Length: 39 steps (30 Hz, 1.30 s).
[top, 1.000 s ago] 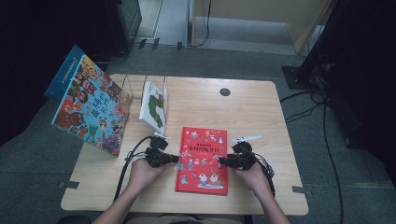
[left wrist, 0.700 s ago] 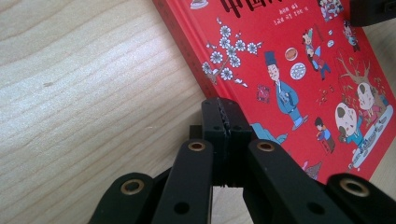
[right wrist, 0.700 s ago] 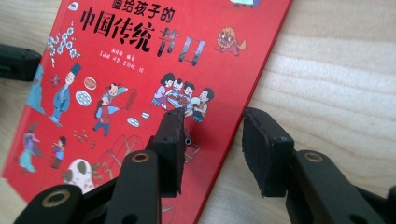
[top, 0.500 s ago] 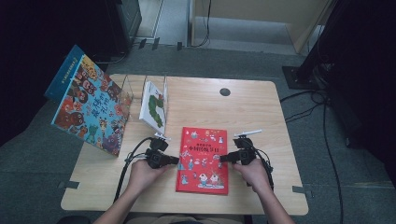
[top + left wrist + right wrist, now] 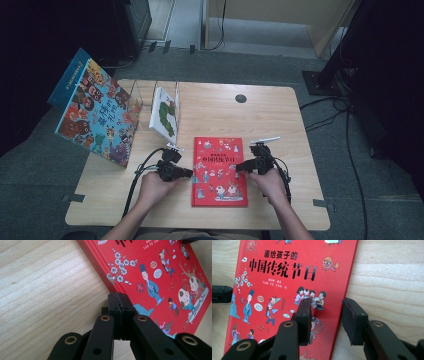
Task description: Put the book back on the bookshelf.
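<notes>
The left claw (image 5: 189, 172), jaws pressed together and empty, sits at the red book's (image 5: 220, 170) left edge on the tabletop (image 5: 295, 130). The right claw (image 5: 240, 167), half open, has just been closing astride the book's right edge, gripping nothing.

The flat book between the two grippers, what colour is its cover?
Red, with black title characters and small cartoon figures; the book shows best in the right gripper view.
</notes>
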Each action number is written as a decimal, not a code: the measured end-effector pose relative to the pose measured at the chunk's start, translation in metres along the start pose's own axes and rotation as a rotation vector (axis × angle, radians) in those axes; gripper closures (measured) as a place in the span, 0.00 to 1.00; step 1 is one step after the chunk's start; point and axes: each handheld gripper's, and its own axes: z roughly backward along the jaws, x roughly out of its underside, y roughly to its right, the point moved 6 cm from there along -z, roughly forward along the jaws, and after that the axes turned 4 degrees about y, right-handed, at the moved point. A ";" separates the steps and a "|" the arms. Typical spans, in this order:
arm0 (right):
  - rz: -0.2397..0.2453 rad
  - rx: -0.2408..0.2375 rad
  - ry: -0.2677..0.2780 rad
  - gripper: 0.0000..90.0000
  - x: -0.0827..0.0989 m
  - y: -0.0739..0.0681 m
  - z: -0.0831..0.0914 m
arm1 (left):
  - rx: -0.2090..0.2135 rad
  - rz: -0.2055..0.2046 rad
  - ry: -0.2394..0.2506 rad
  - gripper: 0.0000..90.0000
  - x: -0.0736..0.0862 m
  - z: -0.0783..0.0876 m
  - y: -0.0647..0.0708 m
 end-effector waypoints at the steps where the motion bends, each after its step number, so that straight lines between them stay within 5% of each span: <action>1: -0.001 0.001 0.001 0.68 0.000 0.000 0.000 | 0.000 0.000 0.000 1.00 0.000 0.000 0.000; 19: 0.082 -0.077 0.085 0.74 -0.017 -0.031 0.047 | 0.003 0.001 -0.001 1.00 0.000 0.000 -0.001; 22: 0.060 -0.172 0.070 0.77 -0.019 -0.040 0.049 | 0.009 0.006 0.002 1.00 0.000 0.000 -0.001; 25: 0.093 -0.163 0.061 0.78 -0.023 -0.049 0.047 | 0.011 0.009 0.005 1.00 0.000 0.000 -0.001; 36: 0.089 -0.221 -0.013 0.87 -0.044 -0.076 0.042 | 0.020 0.029 0.017 0.99 -0.001 0.000 -0.003; 39: 0.126 -0.223 -0.039 0.89 -0.051 -0.086 0.044 | 0.034 0.041 0.018 0.98 -0.001 0.000 -0.003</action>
